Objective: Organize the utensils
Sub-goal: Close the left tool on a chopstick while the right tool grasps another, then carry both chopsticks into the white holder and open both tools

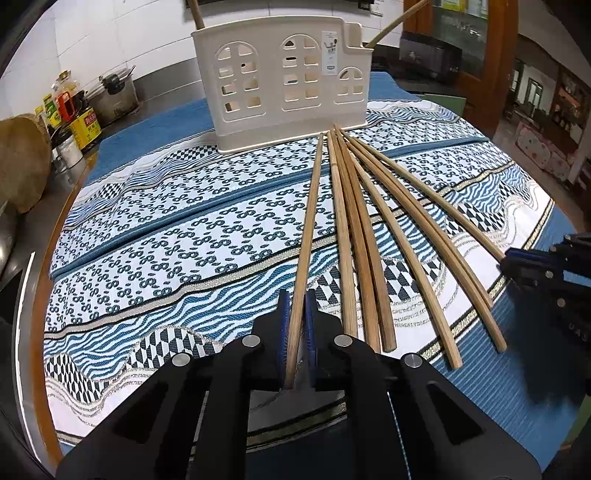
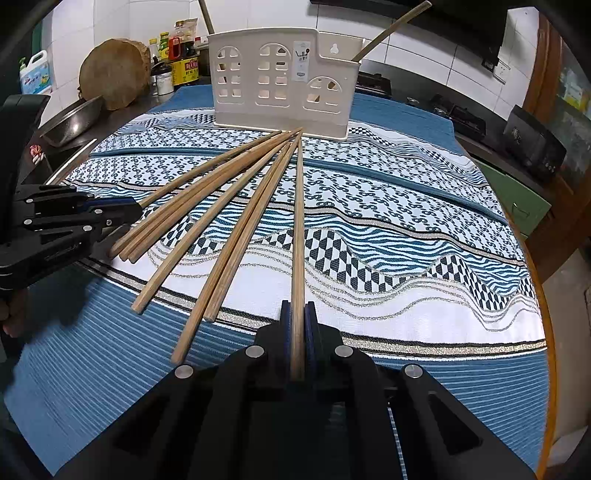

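Wooden chopsticks (image 1: 364,236) lie fanned out on a blue and white patterned cloth (image 1: 184,229) covering the table, their far tips meeting just in front of a cream utensil holder (image 1: 284,81) shaped like a house, which stands near the far edge. The left gripper (image 1: 295,314) is clamped on the near end of the leftmost chopstick (image 1: 308,229). The right gripper (image 2: 297,325) is clamped on the near end of the rightmost chopstick (image 2: 298,221). Two more sticks (image 2: 388,31) stand tilted inside the holder. Bottles (image 2: 177,40) sit beyond the far left corner.
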`<state>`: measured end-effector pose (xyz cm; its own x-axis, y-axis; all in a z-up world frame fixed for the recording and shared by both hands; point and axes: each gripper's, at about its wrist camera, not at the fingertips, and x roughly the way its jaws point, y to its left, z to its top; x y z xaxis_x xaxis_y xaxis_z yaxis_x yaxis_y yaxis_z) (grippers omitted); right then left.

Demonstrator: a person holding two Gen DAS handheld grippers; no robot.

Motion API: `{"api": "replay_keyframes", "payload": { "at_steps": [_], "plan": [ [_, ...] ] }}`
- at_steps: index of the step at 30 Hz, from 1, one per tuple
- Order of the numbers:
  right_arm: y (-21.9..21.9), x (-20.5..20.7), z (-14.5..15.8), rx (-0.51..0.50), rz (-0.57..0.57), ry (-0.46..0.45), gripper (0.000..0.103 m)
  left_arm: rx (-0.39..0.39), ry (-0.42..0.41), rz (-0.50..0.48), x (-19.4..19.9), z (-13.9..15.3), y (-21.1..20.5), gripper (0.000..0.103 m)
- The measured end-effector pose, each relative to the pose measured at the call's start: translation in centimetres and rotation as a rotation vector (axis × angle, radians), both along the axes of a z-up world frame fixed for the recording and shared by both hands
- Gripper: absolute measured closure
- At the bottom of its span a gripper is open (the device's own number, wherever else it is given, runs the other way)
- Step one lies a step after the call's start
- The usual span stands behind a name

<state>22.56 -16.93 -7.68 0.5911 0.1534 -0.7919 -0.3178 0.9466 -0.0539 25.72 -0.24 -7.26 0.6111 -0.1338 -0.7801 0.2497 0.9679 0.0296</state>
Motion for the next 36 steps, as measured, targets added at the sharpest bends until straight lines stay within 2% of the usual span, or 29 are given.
{"api": "replay_keyframes", "payload": {
  "at_steps": [3,8,18,25,32,36],
  "plan": [
    [-0.3,-0.3,0.3,0.009,-0.003,-0.006,0.096,-0.004,0.01,0.015,0.0,0.1,0.0,0.097],
    [-1.1,-1.2,2.2,0.042,-0.01,-0.049,0.096,-0.071,0.001,0.035,-0.6,1.1,0.9,0.098],
    [-1.6,-2.0,9.1,0.122,0.017,-0.185,0.096,-0.173,-0.147,0.047,-2.8,5.7,2.2,0.098],
    [-1.0,-0.5,12.5,0.127,0.05,-0.232,0.096,-0.22,-0.221,0.044,-3.0,7.8,2.7,0.098],
    [-0.8,1.8,15.2,0.121,0.083,-0.23,0.096,-0.256,-0.219,0.037,-1.7,9.5,3.7,0.098],
    [-0.8,3.5,17.8,0.109,0.101,-0.242,0.096,-0.255,-0.217,0.022,-0.5,11.3,3.7,0.098]
  ]
}}
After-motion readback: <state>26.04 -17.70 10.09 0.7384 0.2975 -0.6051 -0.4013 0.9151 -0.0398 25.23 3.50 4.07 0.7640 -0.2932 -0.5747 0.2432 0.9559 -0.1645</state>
